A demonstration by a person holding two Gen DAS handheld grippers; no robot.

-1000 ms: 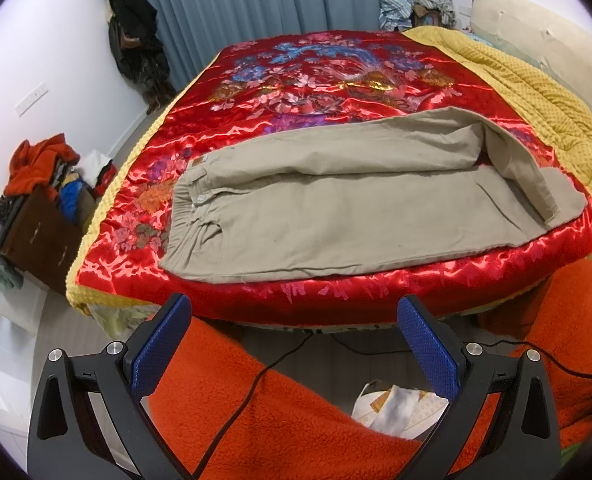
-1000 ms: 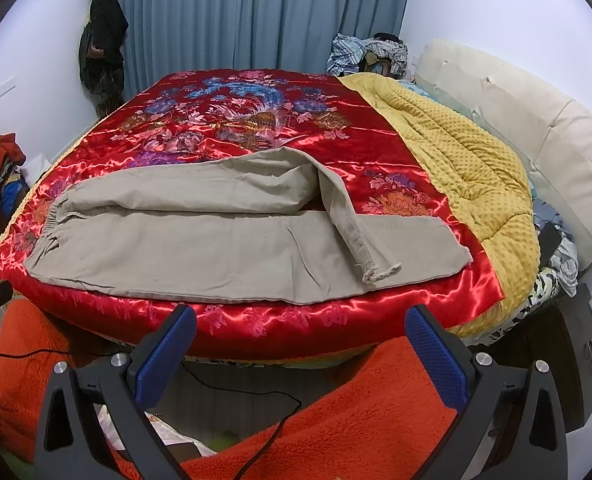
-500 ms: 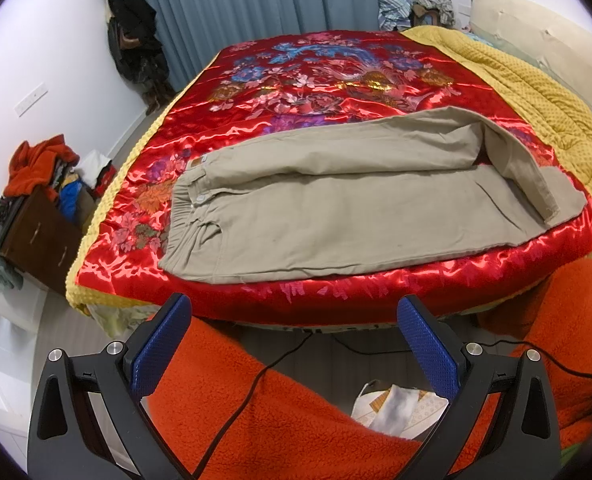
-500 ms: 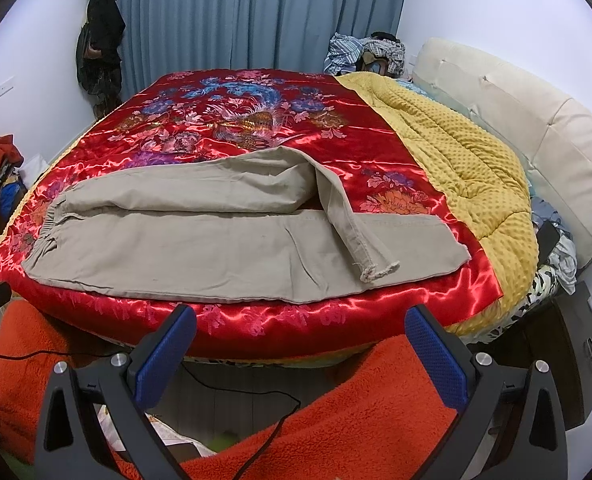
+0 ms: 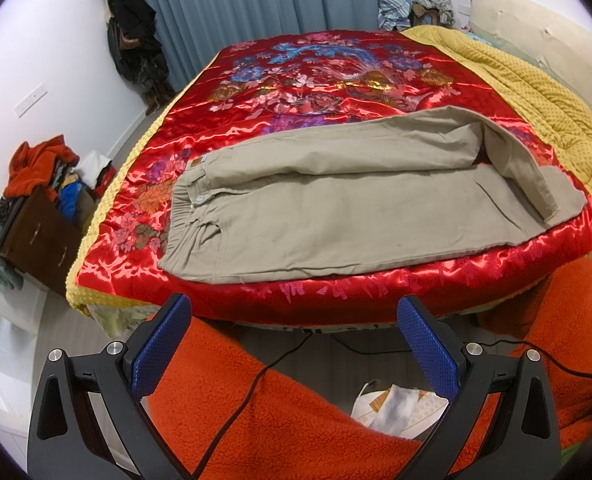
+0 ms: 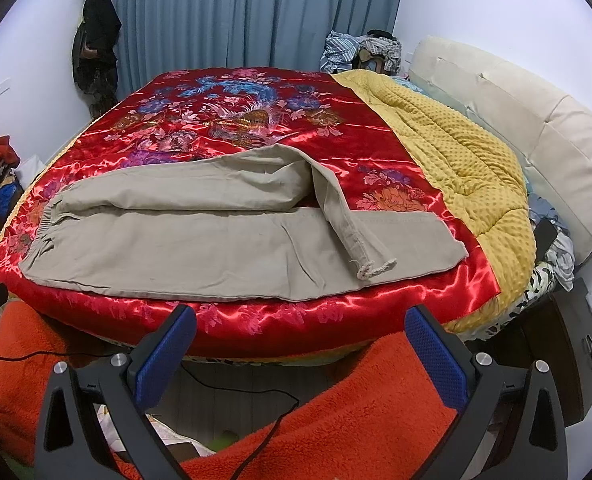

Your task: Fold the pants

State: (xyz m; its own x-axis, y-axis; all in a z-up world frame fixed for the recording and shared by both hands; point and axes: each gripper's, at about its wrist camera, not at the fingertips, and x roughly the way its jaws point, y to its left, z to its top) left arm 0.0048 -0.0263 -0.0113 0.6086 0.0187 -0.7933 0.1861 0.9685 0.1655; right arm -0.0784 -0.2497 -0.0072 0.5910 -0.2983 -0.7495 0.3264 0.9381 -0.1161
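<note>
Beige pants [image 5: 335, 208] [image 6: 216, 240] lie lengthwise along the near edge of the bed, waistband at the left, legs running right. The far leg's lower end is bent back over the near leg, its frayed hem [image 6: 375, 270] pointing toward me. My left gripper [image 5: 292, 320] is open, held back from the bed below the pants' middle. My right gripper [image 6: 299, 330] is also open, off the bed edge below the folded-over hem. Neither touches the cloth.
A red floral satin bedspread [image 5: 315, 92] covers the bed, with a yellow dotted blanket [image 6: 455, 152] along its right side. Orange fleece-clad legs [image 5: 276, 420] and a black cable [image 5: 236, 412] fill the space below the grippers. A dark drawer unit [image 5: 36, 236] piled with clothes stands left.
</note>
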